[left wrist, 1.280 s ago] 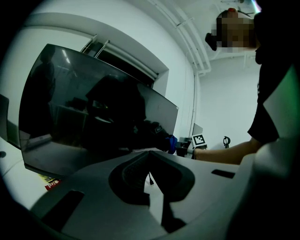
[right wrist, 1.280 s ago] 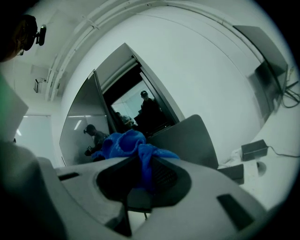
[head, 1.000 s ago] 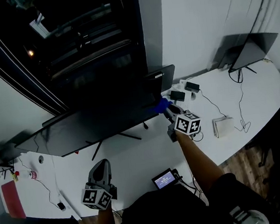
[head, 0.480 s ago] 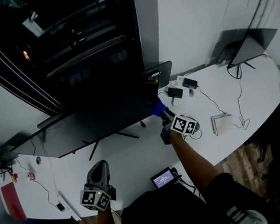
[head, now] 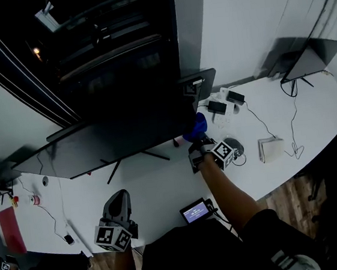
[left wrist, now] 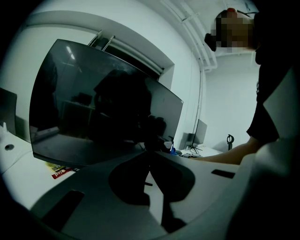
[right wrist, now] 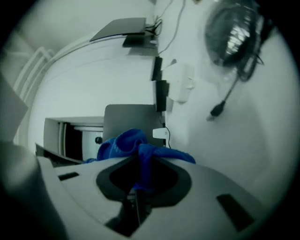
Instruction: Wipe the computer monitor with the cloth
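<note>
Right claw (right wrist: pixel 139 165): jaws clamped on the cloth (right wrist: pixel 133 144). We see a blue strip pinched between the pads and the rest bunched out past the tips.
Left claw (left wrist: pixel 149 153): jaws together at the tips, nothing between them. It sits low near the desk's front edge, well apart from the right claw.
Cloth: straight ahead of the right claw's tips, at the monitor's lower right corner. From the left claw it's a small blue speck far ahead and to the right.
Monitor (head: pixel 115 144): wide, dark screen. It stands ahead of both claws. It fills the view ahead and left of the left claw, and its right end is just beyond the right claw's tips.
Contact: we can't tell whether the cloth touches the screen or just sits beside its edge.
Desk (head: pixel 162 186): white, under both claws.
Headset (right wrist: pixel 234 37): on the desk, near the right claw on its right side.
Adapters (head: pixel 219 106): black bricks on a white block, ahead and right of the right claw, with cables trailing off.
Small display (head: pixel 195 212): lit, on the desk behind the right claw, between the two arms.
Forearm (head: pixel 226 191): bare, running back from the right claw toward us.
Second monitor (head: pixel 311 57): far right of the right claw, well apart.
</note>
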### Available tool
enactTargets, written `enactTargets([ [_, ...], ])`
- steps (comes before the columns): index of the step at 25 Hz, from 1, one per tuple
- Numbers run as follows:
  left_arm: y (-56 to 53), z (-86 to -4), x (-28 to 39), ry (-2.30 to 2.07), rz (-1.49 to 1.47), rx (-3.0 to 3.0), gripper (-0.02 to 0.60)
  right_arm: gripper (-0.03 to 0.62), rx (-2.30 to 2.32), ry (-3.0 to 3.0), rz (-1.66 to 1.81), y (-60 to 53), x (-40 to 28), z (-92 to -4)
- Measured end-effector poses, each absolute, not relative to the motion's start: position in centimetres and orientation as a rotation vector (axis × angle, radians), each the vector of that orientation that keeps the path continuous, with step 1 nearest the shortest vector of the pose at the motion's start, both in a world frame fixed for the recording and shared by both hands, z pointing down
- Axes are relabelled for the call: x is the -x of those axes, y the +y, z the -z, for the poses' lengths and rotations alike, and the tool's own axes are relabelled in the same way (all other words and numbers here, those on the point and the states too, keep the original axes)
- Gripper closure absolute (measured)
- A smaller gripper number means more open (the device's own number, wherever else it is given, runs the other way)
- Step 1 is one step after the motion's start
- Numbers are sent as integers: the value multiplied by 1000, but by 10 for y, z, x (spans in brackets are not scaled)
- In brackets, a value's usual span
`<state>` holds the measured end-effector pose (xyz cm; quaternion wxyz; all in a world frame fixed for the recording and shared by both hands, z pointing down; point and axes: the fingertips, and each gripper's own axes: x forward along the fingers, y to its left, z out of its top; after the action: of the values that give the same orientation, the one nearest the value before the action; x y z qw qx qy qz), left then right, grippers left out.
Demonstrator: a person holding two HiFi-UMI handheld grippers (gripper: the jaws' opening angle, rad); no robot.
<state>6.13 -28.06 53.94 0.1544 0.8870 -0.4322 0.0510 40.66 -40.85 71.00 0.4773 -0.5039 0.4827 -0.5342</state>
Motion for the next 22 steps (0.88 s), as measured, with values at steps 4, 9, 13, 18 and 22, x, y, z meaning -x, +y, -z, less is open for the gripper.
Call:
enactTargets([
  [4,-271,-537,-55,-1263,-142,-2534,588,525,1095,914,1357,-399,-395,-728],
  [9,-259,-538,-41,-1298,-139,-2516,588,525,1073,932,1369,-401,-377,-729],
  [13,-251,-538,-26,-1324,-136,-2503,588,525,1093,995,1398,-403,-363,-728],
  [18,-249,-537,-9,-1331,-118,-2497,588,525,1117,996,1428,-402,-340,-721],
  [22,-249,-533,12,-1339,-102,-2504,588,526,1120,1032,1438,-403,-318,-721],
])
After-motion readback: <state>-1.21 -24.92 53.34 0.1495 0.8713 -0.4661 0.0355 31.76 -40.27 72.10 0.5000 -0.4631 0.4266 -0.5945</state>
